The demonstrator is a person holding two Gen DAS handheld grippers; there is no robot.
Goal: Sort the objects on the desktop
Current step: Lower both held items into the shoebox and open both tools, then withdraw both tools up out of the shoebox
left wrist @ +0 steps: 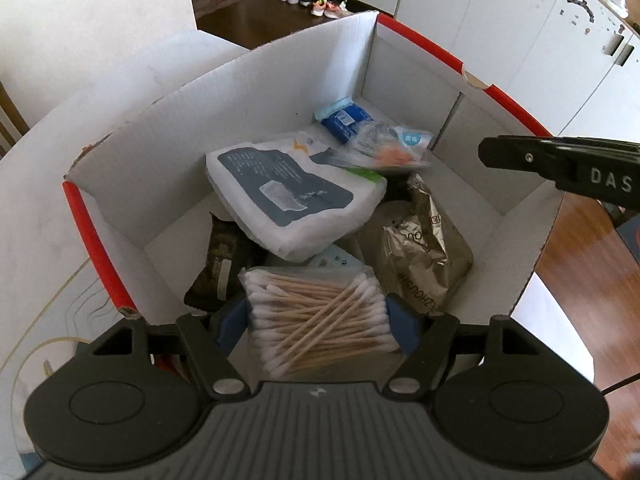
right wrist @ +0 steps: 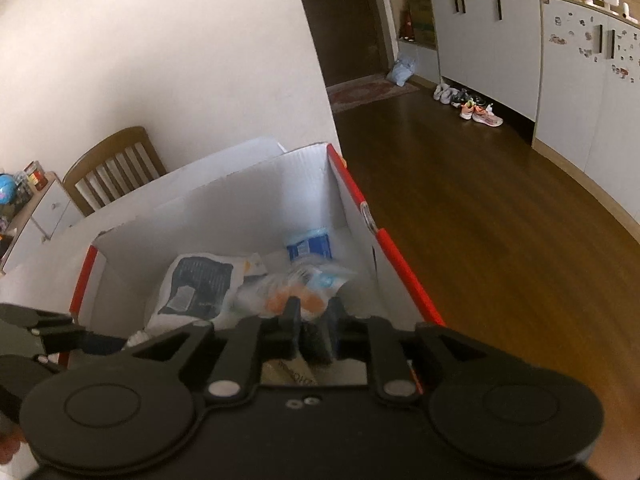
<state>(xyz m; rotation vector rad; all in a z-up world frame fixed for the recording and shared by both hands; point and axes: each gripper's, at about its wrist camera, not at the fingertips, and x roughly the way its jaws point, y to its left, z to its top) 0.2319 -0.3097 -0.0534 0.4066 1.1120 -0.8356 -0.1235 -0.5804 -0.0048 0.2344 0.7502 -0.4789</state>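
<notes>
My left gripper (left wrist: 318,318) is shut on a clear pack of cotton swabs (left wrist: 316,320) and holds it over the near end of a white cardboard box with red edges (left wrist: 256,80). Inside lie a white and grey tissue pack (left wrist: 288,196), a blue pack (left wrist: 346,120), a clear bag with orange pieces (left wrist: 390,148), a gold foil pouch (left wrist: 420,248) and a dark packet (left wrist: 220,264). My right gripper (right wrist: 314,328) is shut and empty above the box's right side (right wrist: 352,208); it also shows in the left wrist view (left wrist: 560,164). The clear bag (right wrist: 296,288) lies just beyond it.
The box stands on a white table (left wrist: 40,200). A wooden chair (right wrist: 116,168) stands behind the table by the wall. Dark wooden floor (right wrist: 480,200) lies to the right, with white cabinets (right wrist: 500,40) and several shoes (right wrist: 472,108) along them.
</notes>
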